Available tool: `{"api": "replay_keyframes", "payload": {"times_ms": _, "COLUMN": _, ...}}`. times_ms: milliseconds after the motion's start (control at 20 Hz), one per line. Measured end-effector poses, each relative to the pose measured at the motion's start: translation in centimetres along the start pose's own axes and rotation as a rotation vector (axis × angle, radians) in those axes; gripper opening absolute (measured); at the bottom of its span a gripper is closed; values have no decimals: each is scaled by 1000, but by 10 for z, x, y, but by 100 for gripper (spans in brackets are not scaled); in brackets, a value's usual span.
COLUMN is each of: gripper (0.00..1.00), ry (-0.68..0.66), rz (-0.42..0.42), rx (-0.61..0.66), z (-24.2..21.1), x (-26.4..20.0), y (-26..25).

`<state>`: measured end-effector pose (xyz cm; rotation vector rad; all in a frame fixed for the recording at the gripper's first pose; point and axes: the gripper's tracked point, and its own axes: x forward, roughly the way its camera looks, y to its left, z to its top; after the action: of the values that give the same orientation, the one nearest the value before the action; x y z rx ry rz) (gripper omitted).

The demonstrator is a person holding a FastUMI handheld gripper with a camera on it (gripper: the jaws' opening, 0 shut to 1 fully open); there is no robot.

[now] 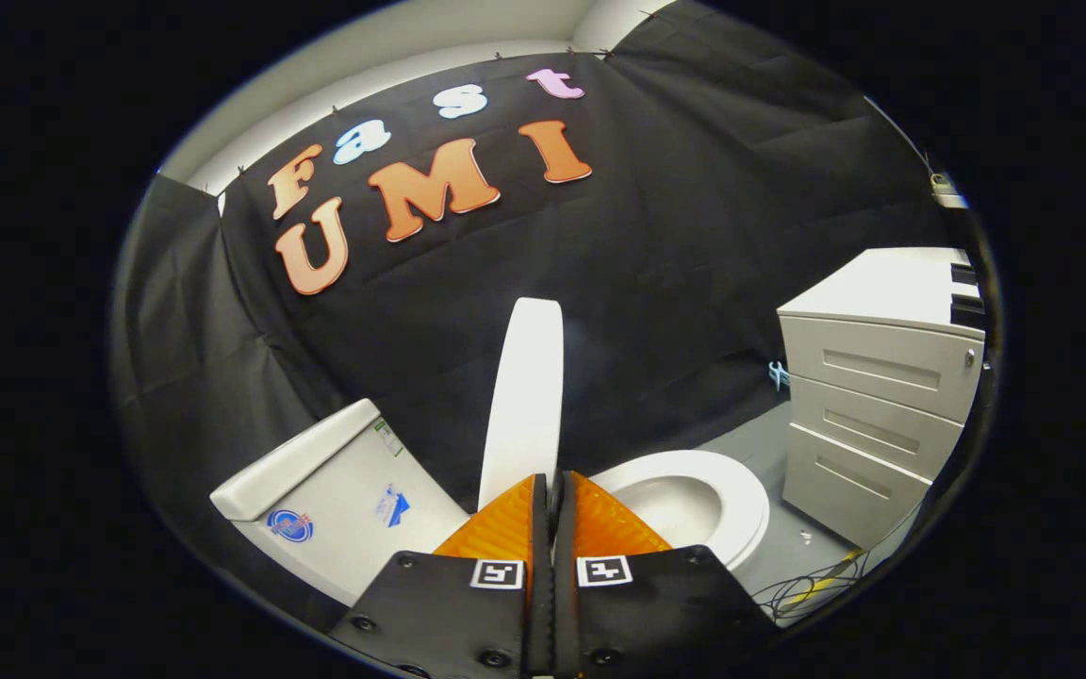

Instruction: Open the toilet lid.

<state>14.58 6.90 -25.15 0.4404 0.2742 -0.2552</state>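
Gripper view: tool [551, 486] clenched w/ fingers together, gripping nothing; raised toilet lid [524, 396] stands upright just ahead.

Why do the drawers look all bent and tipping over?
In the gripper view the fisheye lens curves things: the drawer cabinet leans and the raised toilet lid bows, though both are sharp and evenly lit; the gripper has its fingers closed on the lid's edge.
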Motion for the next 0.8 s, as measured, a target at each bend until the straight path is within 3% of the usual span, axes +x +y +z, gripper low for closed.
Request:
{"api": "replay_keyframes", "payload": {"times_ms": 150, "gripper": 7, "ry": 8, "rz": 26, "rx": -65, "z": 3, "x": -2, "y": 24}}
{"api": "replay_keyframes", "payload": {"times_ms": 800, "gripper": 7, "ry": -19, "rz": 160, "rx": -129, "z": 5, "x": -6, "y": 110}}
